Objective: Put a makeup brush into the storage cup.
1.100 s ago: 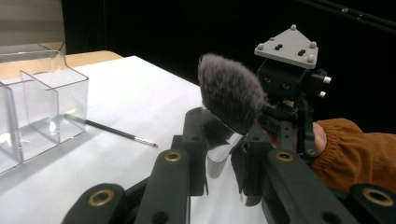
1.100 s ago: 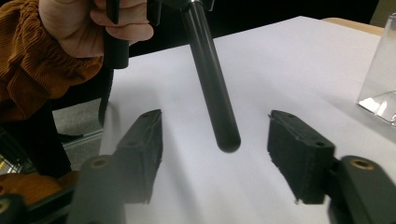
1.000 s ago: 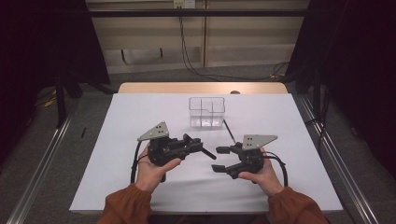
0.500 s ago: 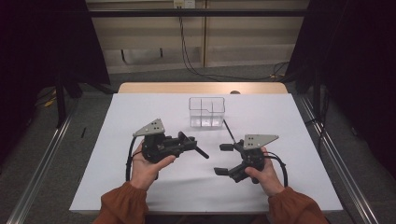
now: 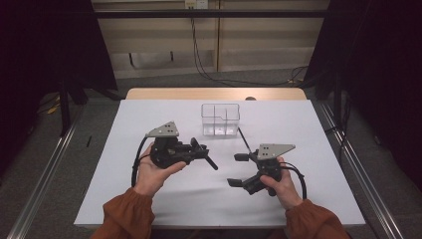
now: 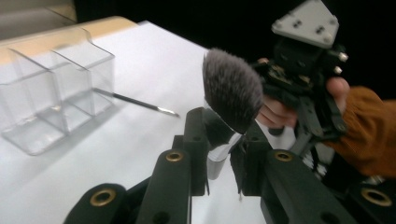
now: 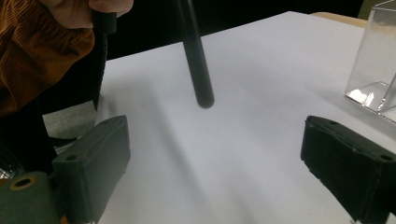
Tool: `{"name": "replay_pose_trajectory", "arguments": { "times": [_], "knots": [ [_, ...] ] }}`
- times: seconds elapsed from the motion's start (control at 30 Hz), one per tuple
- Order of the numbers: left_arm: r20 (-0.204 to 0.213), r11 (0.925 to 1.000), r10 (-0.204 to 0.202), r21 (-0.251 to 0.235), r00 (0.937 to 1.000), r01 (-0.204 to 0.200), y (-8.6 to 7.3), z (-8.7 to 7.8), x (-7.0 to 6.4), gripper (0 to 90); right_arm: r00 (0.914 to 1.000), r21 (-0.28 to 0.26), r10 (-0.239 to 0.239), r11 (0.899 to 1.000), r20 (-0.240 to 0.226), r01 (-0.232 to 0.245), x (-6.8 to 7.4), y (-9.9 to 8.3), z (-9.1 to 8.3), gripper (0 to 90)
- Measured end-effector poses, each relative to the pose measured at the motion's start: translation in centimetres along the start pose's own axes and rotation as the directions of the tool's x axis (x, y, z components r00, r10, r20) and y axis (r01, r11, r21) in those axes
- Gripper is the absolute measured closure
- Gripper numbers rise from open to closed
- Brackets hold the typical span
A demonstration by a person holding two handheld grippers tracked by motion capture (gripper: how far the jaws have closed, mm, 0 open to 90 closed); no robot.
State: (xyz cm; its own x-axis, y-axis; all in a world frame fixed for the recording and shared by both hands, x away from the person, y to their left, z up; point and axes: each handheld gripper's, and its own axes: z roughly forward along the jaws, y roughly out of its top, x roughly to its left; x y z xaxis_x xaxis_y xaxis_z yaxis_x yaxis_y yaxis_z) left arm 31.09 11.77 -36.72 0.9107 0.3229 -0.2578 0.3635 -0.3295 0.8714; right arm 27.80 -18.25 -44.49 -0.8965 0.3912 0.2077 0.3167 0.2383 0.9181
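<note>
High view: white table w/ a person's two forearms in orange sleeves entering from the near edge, one gripper per hand.

Left gripper, near-left of centre, is clamped narrow on a makeup brush. The brush's black handle sticks out to the right and slightly near, clear of the table. In the left gripper view the jaws close on the silver ferrule, and the dark, grey-tipped bristle head fans out just beyond the jaw tips.

Right gripper, near-right of centre, stands wide, jaws well apart, nothing between them. It points left, toward the brush handle's end, close to it but apart. In the right gripper view the handle's black rounded end hangs above the white surface, beyond the two pads and between them in line.

Clear organizer: transparent box w/ several compartments, upright at table centre, far of both grippers. Nothing can be made out inside it.

Thin brush: slim dark stick w/ a light metal tip, lying flat on the table just right of the organizer, running near-right from its corner. Seen also in the left gripper view, beside the box.
</note>
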Motion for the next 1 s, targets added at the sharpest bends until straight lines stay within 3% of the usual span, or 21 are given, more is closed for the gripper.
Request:
{"name": "replay_pose_trajectory", "arguments": {
  "times": [0.1, 0.23, 0.43, 0.6, 0.73, 0.97, 1.0],
  "knots": [
    [0.007, 0.9998, 0.008, 0.019, 0.9999, -0.008, 0.3, 0.2, -0.1, 77.9, 0.9999, 0.003, -0.007, 1.000, 0.007, 0.007, 0.0, 0.0, 0.0, 7.9],
    [0.011, 0.9987, -0.014, 0.049, 0.9998, 0.013, 0.4, 0.5, 0.1, 77.9, 0.9999, 0.006, -0.010, 1.000, 0.012, 0.010, 0.0, 0.0, 0.1, 7.9],
    [-0.007, 0.9951, -0.016, 0.097, 0.9999, 0.016, 0.6, 0.9, 0.2, 77.9, 0.9998, 0.010, -0.011, 1.000, 0.014, 0.011, 0.0, 0.0, 0.3, 7.9],
    [-0.019, 0.9901, -0.026, 0.137, 0.9995, 0.029, 0.8, 1.4, 0.5, 78.0, 0.9989, 0.011, -0.037, 0.999, 0.030, 0.037, -0.2, 0.0, 0.4, 8.5],
    [-0.020, 0.9847, -0.022, 0.172, 0.9995, 0.026, 0.7, 1.6, 0.5, 78.0, 0.9987, 0.007, -0.047, 0.999, 0.017, 0.047, -0.3, 0.1, 0.5, 8.6],
    [-0.019, 0.9837, -0.019, 0.178, 0.9996, 0.022, 0.6, 1.4, 0.4, 78.1, 0.9962, 0.042, -0.082, 0.996, 0.027, 0.081, 0.1, 0.7, 0.9, 9.0],
    [-0.014, 0.9837, -0.021, 0.178, 0.9997, 0.024, 0.6, 1.5, 0.4, 78.1, 0.9965, 0.036, -0.083, 0.996, 0.008, 0.082, 0.2, 0.8, 1.1, 9.0]
  ]
}}
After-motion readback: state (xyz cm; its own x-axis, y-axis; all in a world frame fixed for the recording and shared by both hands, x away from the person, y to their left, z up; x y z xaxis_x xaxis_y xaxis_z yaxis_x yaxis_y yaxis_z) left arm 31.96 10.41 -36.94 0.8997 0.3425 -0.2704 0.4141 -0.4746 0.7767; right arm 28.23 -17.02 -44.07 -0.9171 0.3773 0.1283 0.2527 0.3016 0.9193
